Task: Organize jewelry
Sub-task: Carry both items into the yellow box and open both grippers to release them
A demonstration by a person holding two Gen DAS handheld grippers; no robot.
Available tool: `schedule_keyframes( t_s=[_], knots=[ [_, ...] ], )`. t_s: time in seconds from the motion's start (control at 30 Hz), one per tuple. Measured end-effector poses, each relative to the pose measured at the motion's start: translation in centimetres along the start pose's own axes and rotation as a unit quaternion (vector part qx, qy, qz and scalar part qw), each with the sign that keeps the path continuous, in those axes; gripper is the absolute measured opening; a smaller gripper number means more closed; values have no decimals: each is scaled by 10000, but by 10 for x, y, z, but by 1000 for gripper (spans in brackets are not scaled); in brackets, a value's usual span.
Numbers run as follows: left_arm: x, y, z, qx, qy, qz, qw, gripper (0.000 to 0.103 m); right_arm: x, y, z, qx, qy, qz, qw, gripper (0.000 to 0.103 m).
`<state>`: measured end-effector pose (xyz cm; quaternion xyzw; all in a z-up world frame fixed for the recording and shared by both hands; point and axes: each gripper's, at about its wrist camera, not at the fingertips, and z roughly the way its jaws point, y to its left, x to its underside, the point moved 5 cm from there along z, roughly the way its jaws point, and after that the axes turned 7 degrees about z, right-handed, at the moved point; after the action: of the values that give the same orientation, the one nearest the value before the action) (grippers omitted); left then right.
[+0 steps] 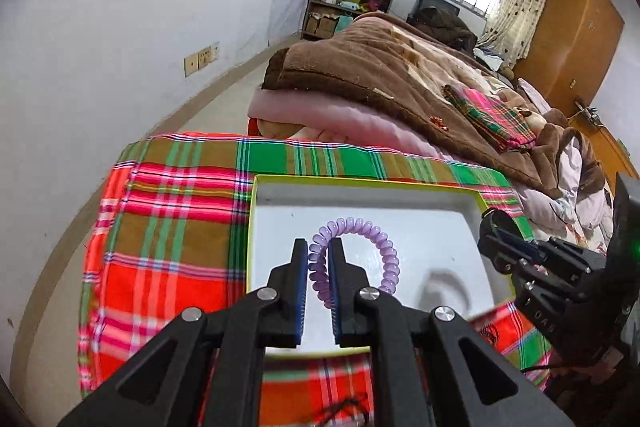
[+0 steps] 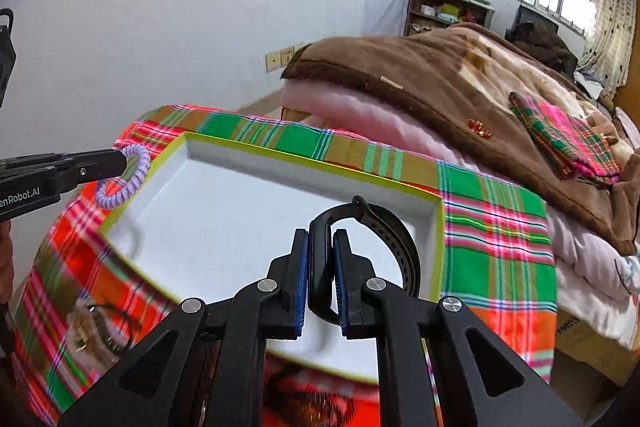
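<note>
Left wrist view: the left gripper point(image 1: 319, 263) is closed on a purple spiral bracelet point(image 1: 352, 251), with one side of the coil clamped between the blue pads point(image 1: 303, 279). The rest of the loop hangs free above the white floor of a shallow box point(image 1: 280, 223) with a yellow-green rim. The box rests on a bench covered with a plaid cloth point(image 1: 168, 227) (red, green and brown checks). The right gripper point(image 1: 508, 243) enters from the right edge, over the right rim of the box; what it holds is not readable from this view. Behind the bench lies a bed with a brown blanket point(image 1: 380, 67).

Right wrist view: the right gripper point(image 2: 321, 267) is closed on a black watch band point(image 2: 384, 231), with one section of the band pinched between its pads point(image 2: 338, 267). The perforated strap curves out to the right, above the right part of the box point(image 2: 304, 157) interior. The left gripper point(image 2: 116, 159) appears at the left edge, holding the purple spiral bracelet point(image 2: 128, 179) over the left rim of the box. A further item lies on the plaid cloth point(image 2: 496, 227) at lower left, too blurred to identify.
</note>
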<state>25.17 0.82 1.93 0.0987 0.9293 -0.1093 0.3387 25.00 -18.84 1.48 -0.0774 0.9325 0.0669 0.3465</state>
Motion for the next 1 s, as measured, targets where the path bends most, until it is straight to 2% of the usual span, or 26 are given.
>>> schedule_keyframes(
  t_s=[0.2, 0.57, 0.77, 1.0],
  knots=[
    [-7, 6, 32, 11, 232, -66, 9997, 10, -5, -2, 30, -39, 248, 22, 9997, 12],
    [-7, 6, 77, -28, 736, 162, 9972, 10, -9, -5, 66, 65, 554, -42, 9984, 12],
    [0, 9, 88, -78, 921, 169, 9956, 11, -9, -4, 76, 105, 617, -87, 9980, 12],
    [-1, 10, 89, -201, 897, 261, 9954, 11, -11, -1, 78, 114, 616, -141, 9979, 12]
  ],
)
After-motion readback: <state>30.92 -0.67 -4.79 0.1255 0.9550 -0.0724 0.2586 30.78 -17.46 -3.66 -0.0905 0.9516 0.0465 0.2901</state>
